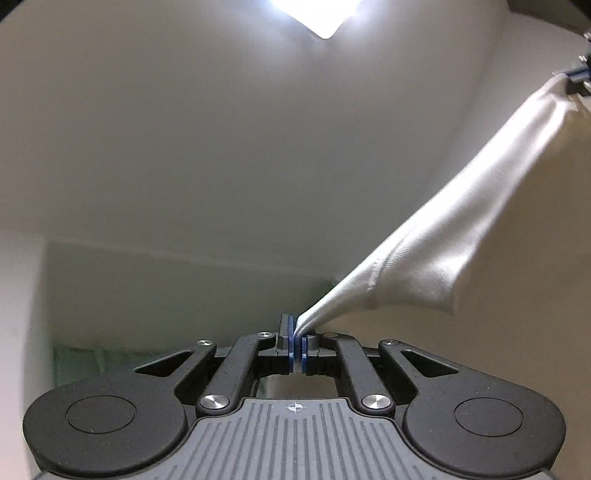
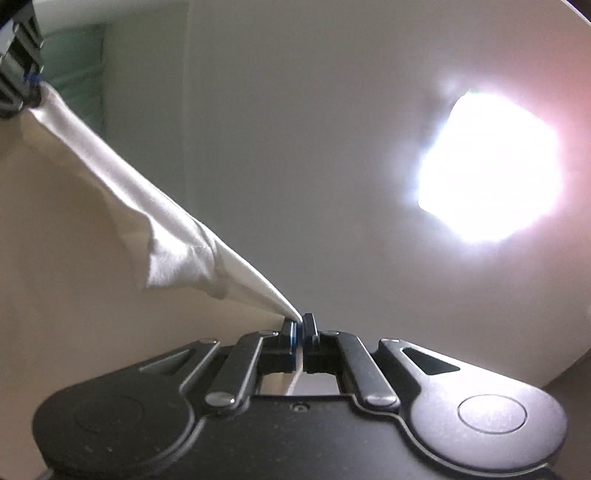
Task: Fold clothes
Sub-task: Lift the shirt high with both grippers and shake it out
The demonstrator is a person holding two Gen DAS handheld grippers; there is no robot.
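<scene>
A white garment point(image 1: 461, 225) hangs stretched in the air between my two grippers. My left gripper point(image 1: 297, 338) is shut on one corner of it, blue pads pinching the cloth, and points up toward the ceiling. The cloth runs up to the right, where the right gripper point(image 1: 578, 75) grips its other end. In the right wrist view my right gripper point(image 2: 300, 328) is shut on a pointed corner of the same white garment point(image 2: 147, 206), which stretches up to the left to the left gripper point(image 2: 27, 79). A short sleeve hangs below the taut edge in both views.
Both cameras look up at a pale wall and ceiling. A bright ceiling light point(image 1: 317, 14) glares at the top of the left view, and the ceiling light point(image 2: 487, 170) glares at the right of the right view. A greenish panel point(image 1: 177, 288) lies low on the wall.
</scene>
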